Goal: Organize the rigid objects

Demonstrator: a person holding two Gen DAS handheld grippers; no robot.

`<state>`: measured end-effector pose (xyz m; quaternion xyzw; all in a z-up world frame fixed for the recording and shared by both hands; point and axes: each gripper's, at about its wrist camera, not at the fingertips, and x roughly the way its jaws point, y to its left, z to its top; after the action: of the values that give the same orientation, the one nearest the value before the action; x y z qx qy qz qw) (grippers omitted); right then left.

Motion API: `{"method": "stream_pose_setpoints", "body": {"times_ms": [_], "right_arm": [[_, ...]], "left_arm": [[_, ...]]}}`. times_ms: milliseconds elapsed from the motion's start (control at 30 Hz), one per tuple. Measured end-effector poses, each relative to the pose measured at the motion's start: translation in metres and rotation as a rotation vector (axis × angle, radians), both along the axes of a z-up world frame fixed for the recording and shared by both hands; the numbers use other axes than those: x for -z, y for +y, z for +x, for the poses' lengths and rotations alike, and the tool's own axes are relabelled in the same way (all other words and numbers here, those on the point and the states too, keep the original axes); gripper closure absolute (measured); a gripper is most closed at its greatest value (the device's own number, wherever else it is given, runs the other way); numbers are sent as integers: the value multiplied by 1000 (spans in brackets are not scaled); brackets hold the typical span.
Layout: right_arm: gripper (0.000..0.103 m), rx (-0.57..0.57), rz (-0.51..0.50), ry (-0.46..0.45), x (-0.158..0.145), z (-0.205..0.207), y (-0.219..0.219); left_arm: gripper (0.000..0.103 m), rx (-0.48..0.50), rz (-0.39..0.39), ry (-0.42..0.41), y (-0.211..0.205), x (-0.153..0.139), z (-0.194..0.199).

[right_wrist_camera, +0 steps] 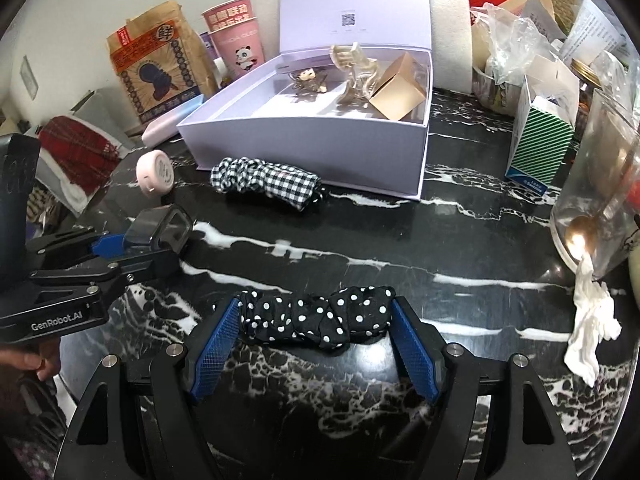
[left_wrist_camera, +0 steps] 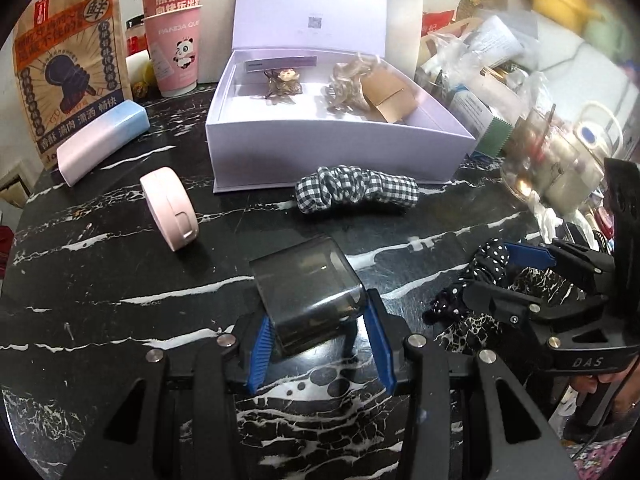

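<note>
Near the counter's [left_wrist_camera: 100,280] front edge, the left hand-held gripper [left_wrist_camera: 320,332] pinches the smoky plastic box [left_wrist_camera: 308,292] by its flat sides; stiff, light, probably slippery. The right hand-held gripper [right_wrist_camera: 316,344] pinches the soft polka-dot scrunchie [right_wrist_camera: 316,316] endwise.

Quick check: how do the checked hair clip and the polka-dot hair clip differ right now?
The checked hair clip has a black-and-white gingham cover; the polka-dot hair clip is black with white dots. The checked one lies free on the marble table, right in front of the lilac box; the polka-dot one sits between the pads of the right claw, nearer the camera. Both are fabric-covered, lie lengthwise, and are outside the box.
</note>
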<state>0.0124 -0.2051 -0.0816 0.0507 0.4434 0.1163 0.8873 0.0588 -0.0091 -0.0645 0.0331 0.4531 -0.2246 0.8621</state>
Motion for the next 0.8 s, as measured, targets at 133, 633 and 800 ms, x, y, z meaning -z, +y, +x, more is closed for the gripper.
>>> {"method": "stream_pose_setpoints", "body": {"times_ms": [133,633,800], "right_arm": [[9,-6,5,11,1,2,3],[19,44,-76,-2,1,16,18],[20,36,-60,-4,0,14,14]], "left_arm": [[61,4,11,-8,-2,0,-1],[61,-7,29,-15,-8,1,4],[61,-3,2,-6,-6,0,4]]}}
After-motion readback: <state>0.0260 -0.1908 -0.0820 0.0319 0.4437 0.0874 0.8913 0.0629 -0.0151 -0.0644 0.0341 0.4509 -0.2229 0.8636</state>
